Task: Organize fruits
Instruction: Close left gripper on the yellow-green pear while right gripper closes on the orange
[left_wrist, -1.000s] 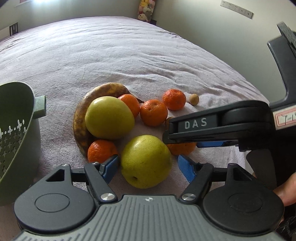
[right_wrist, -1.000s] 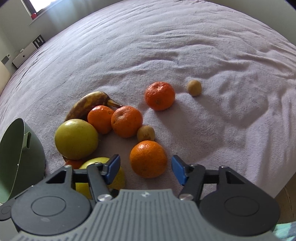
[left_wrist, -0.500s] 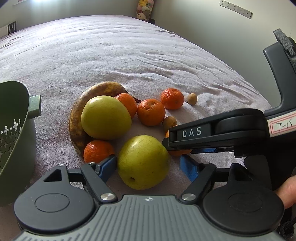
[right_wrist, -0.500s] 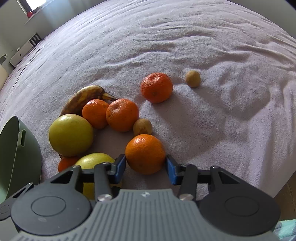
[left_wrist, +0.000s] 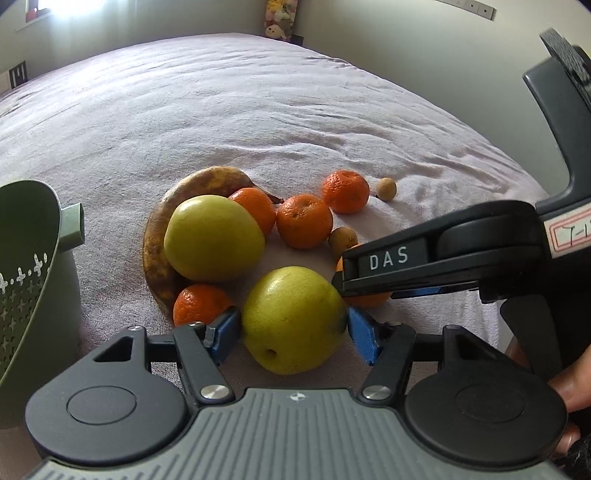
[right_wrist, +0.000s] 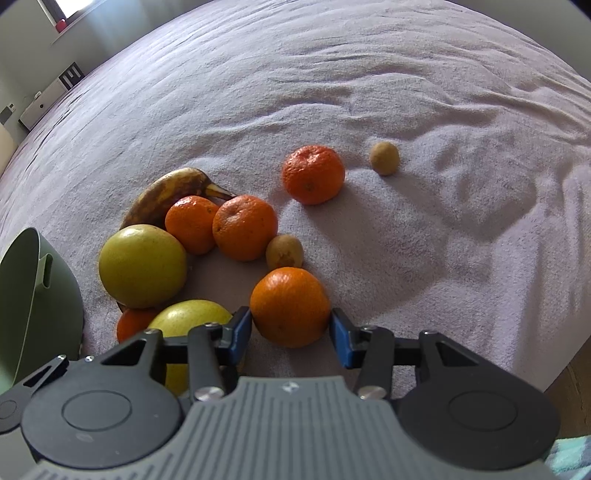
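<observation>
Near the front edge of the bed (left_wrist: 258, 110), both grippers stand over the fruit pile: the left gripper (left_wrist: 293, 326) has its blue fingers (left_wrist: 225, 332) closing on the nearer yellow-green apple (left_wrist: 291, 317), the pads at or just touching its sides, while the right gripper (right_wrist: 291, 325) has its fingers (right_wrist: 240, 332) drawn in partway against the near orange (right_wrist: 290, 306), which looks gripped. The risk, as I judge it, is crowding: the right gripper reaches across just right of the apple, so lifting both at once could knock one tool into the other. A round, smooth apple may also slip from a shallow hold. A mandarin (left_wrist: 199, 302) sits just left of the left fingers and could roll across the soft sheet if nudged. The green colander (left_wrist: 33, 280) waits at the far left, so the right load must cross the pile
</observation>
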